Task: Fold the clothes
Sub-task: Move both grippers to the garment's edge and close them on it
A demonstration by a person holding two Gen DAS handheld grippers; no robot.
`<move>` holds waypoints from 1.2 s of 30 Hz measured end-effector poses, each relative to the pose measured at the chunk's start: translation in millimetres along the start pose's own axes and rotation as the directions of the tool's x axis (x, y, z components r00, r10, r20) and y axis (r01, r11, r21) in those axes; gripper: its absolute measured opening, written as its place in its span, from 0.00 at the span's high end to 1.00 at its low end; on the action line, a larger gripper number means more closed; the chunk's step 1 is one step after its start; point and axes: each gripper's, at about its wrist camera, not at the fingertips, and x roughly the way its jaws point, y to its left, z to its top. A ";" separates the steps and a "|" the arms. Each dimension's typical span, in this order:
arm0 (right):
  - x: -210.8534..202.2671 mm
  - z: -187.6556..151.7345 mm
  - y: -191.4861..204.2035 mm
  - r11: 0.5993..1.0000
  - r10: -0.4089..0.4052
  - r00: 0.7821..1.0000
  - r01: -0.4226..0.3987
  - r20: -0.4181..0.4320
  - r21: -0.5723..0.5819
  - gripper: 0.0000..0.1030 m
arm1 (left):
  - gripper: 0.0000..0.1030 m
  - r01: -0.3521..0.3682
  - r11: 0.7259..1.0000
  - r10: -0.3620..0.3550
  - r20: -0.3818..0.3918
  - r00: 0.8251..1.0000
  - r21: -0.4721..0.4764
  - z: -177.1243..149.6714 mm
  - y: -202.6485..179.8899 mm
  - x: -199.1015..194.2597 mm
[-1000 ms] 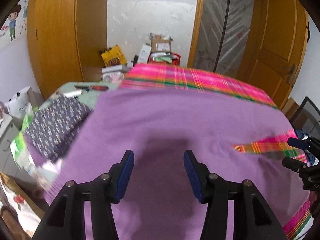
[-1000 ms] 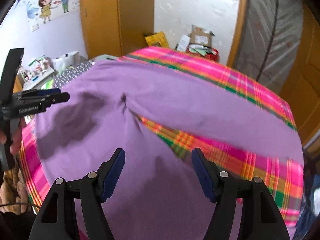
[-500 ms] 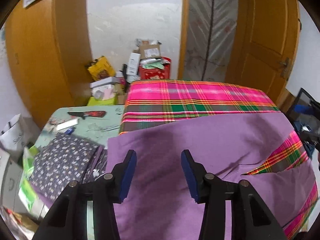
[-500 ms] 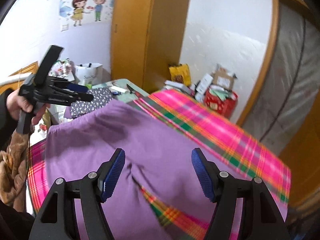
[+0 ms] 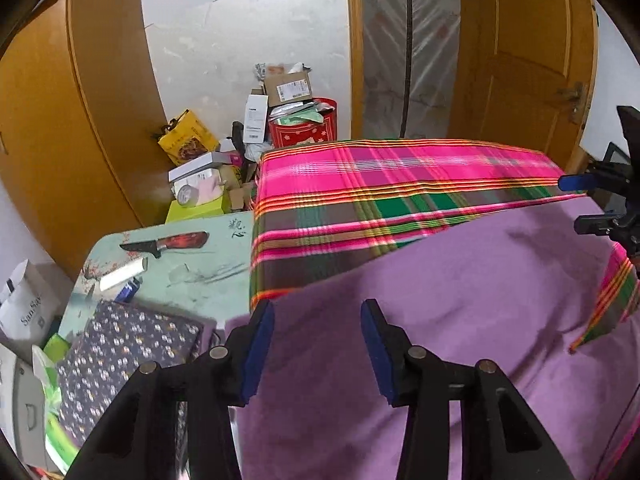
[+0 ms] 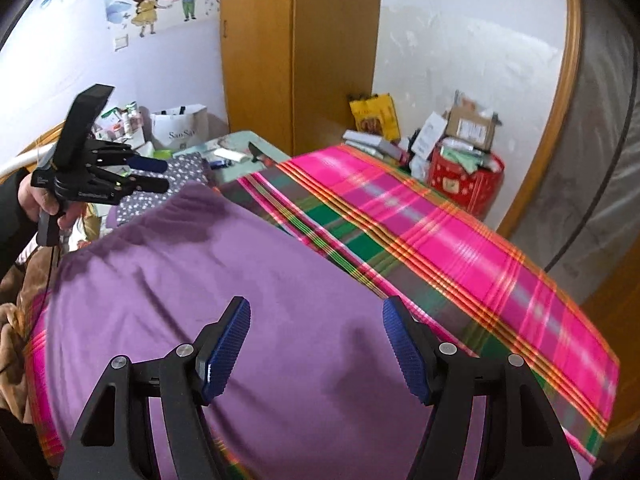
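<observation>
— Any writing you can read?
— A white bag (image 6: 180,133) reads "SanSa…".
— The hands?
— Both point down over the purple garment (image 5: 440,320), spread on the plaid-covered counter (image 5: 380,184). Left gripper (image 5: 318,344) and right gripper (image 6: 316,344) gape, holding nothing; left nearly steady.

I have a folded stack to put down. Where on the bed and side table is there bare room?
The far strip of the plaid cover, beyond the purple garment, lies bare. The green table has a bare patch between the knife and the dotted cloth; its left edge is crowded.
</observation>
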 end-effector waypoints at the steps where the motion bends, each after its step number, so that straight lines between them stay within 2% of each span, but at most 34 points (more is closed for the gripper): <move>1: 8.3 0.3 -5.3 1.000 0.007 1.000 -0.007 -0.009 0.003 0.31 | 0.56 -0.003 1.000 0.003 -0.003 1.000 0.009 1.7 0.8 5.4; 10: 65.1 -3.0 -38.2 0.999 0.052 0.995 -0.051 -0.080 0.008 0.31 | 0.58 0.050 0.998 -0.049 -0.034 0.998 0.034 3.9 5.4 47.5; 17: 85.8 -2.1 -45.7 0.995 0.094 0.991 -0.095 -0.091 -0.004 0.32 | 0.61 0.077 0.995 -0.074 -0.039 0.996 0.066 4.0 1.4 62.5; 20: 96.1 -1.7 -47.1 0.994 0.108 0.988 -0.110 -0.115 -0.012 0.40 | 0.67 0.082 0.994 -0.079 -0.050 0.996 0.068 3.3 0.4 69.4; 22: 103.3 -2.0 -47.3 0.993 0.112 0.985 -0.116 -0.133 -0.016 0.54 | 0.73 0.079 0.994 -0.074 -0.056 0.996 0.078 1.7 -0.9 72.8; 24: 107.8 -2.7 -47.2 0.993 0.114 0.983 -0.119 -0.142 -0.022 0.60 | 0.74 0.073 0.994 -0.069 -0.048 0.996 0.083 1.3 -0.9 72.8; 28: 111.0 -2.3 -47.4 0.993 0.113 0.984 -0.118 -0.140 -0.030 0.60 | 0.74 0.063 0.994 -0.060 -0.027 0.998 0.085 5.3 1.3 71.2; 35: 114.9 -3.2 -49.1 0.991 0.126 0.980 -0.131 -0.154 -0.024 0.61 | 0.74 0.046 0.990 -0.038 -0.062 0.997 0.133 6.7 -2.5 85.4; 36: 114.9 -3.1 -48.5 0.991 0.126 0.980 -0.132 -0.155 -0.024 0.68 | 0.76 0.046 0.990 -0.038 -0.060 0.998 0.136 6.2 -3.3 86.1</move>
